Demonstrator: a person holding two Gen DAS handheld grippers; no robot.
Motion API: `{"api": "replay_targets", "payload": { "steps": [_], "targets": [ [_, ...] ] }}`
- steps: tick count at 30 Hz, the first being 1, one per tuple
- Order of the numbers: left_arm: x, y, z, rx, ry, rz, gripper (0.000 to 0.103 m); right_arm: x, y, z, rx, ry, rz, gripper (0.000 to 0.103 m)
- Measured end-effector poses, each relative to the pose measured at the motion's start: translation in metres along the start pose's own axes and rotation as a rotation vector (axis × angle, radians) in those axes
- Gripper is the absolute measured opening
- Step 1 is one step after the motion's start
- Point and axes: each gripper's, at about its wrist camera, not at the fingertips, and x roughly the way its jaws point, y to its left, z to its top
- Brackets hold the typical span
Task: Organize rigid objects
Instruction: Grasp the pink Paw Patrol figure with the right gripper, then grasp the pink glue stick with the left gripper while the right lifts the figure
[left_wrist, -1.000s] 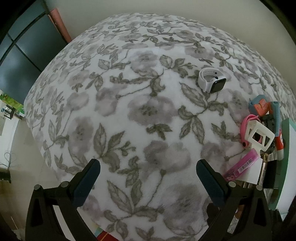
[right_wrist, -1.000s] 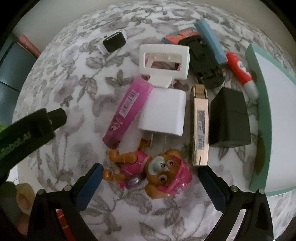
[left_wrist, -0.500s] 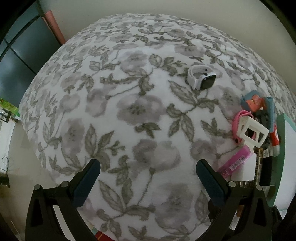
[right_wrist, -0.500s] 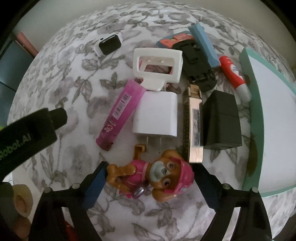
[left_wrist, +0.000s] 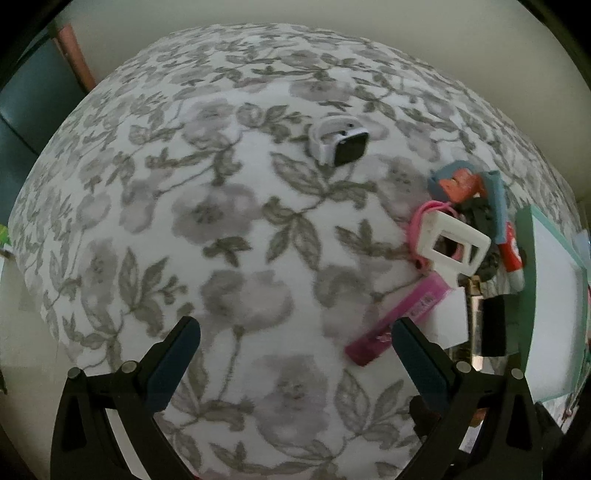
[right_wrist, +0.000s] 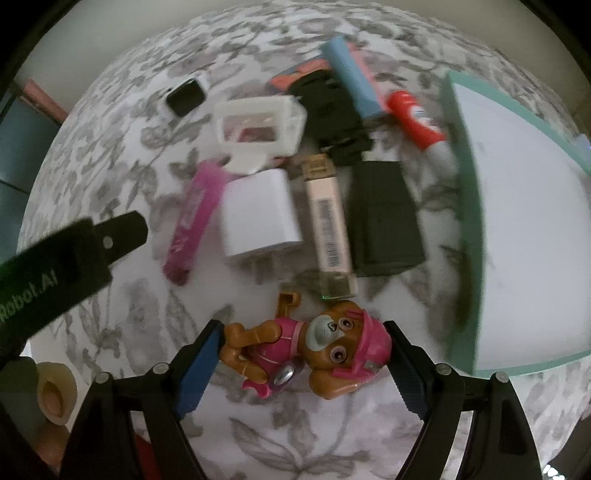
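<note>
The right gripper (right_wrist: 303, 363), jaws half-closed around the toy dog (right_wrist: 314, 354) at lower centre, pads seemingly just touching, could squeeze its rounded head and flick it into the gold tube (right_wrist: 330, 229); the left gripper (left_wrist: 295, 358) hangs wide, empty.

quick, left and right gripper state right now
left gripper: open, nothing between its fingers.
right gripper: straddling the toy pup; a firm grip cannot be told.

A floral cloth (left_wrist: 229, 229) filled mid-frame, a pale wall (left_wrist: 332, 18) ran along the top, and a dark teal panel (left_wrist: 29, 99) stood upper left.
</note>
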Motion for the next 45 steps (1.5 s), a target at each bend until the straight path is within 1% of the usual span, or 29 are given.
{"api": "replay_targets", "payload": {
  "steps": [5,8,9,10,13,15,18,20,21,23,25,27,29,31,37,39,41,42,43,45],
  "targets": [
    [-0.002,-0.015,-0.001,0.039,-0.008,-0.031,0.103,-0.009,-0.015,0.005,0.034,-0.03,0.034,0.086],
    [-0.002,-0.026,-0.001,0.079,-0.019,-0.036,0.103,-0.019,-0.02,0.004,0.038,-0.053,0.034,0.086],
    [-0.001,-0.028,0.0,0.089,-0.014,-0.037,0.102,-0.024,-0.029,0.005,0.036,-0.06,0.032,0.086],
    [0.0,-0.029,-0.001,0.097,-0.009,-0.039,0.1,-0.028,-0.033,0.005,0.039,-0.072,0.028,0.086],
    [0.003,-0.031,-0.001,0.108,0.005,-0.05,0.09,-0.044,-0.041,0.002,0.054,-0.096,0.035,0.086],
    [0.004,-0.032,-0.001,0.098,0.009,-0.078,0.088,-0.059,-0.045,-0.003,0.059,-0.106,0.024,0.086],
    [0.007,-0.037,-0.001,0.126,0.014,-0.069,0.086,-0.077,-0.053,-0.009,0.077,-0.131,0.017,0.086],
    [0.009,-0.041,-0.002,0.135,0.019,-0.071,0.076,-0.081,-0.057,-0.008,0.092,-0.139,0.028,0.086],
    [0.011,-0.044,-0.002,0.142,0.022,-0.073,0.074,-0.086,-0.059,-0.011,0.1,-0.141,0.027,0.086],
    [0.013,-0.046,-0.003,0.157,0.024,-0.065,0.067,-0.089,-0.064,-0.012,0.12,-0.146,0.026,0.086],
    [0.017,-0.052,-0.001,0.176,0.023,-0.056,0.062,-0.091,-0.069,-0.012,0.135,-0.145,0.029,0.086],
    [0.023,-0.057,0.0,0.194,0.03,-0.059,0.059,-0.095,-0.073,-0.014,0.149,-0.145,0.036,0.086],
    [0.029,-0.062,0.0,0.209,0.041,-0.072,0.052,-0.095,-0.074,-0.013,0.155,-0.144,0.045,0.086],
    [0.033,-0.065,0.001,0.211,0.044,-0.083,0.05,-0.096,-0.075,-0.013,0.159,-0.144,0.053,0.086],
    [0.039,-0.078,0.004,0.243,0.015,-0.043,0.047,-0.093,-0.076,-0.014,0.171,-0.122,0.062,0.086],
    [0.04,-0.08,0.004,0.25,0.013,-0.048,0.042,-0.092,-0.078,-0.015,0.183,-0.114,0.064,0.086],
    [0.038,-0.082,0.004,0.257,0.01,-0.051,0.028,-0.091,-0.081,-0.015,0.193,-0.109,0.066,0.086],
    [0.038,-0.083,0.005,0.259,0.009,-0.052,0.025,-0.091,-0.083,-0.015,0.201,-0.111,0.067,0.086],
    [0.037,-0.086,0.005,0.261,0.011,-0.055,0.018,-0.092,-0.084,-0.015,0.204,-0.112,0.07,0.086],
    [0.036,-0.088,0.003,0.265,0.013,-0.057,0.018,-0.093,-0.087,-0.014,0.213,-0.117,0.076,0.086]
  ]
}}
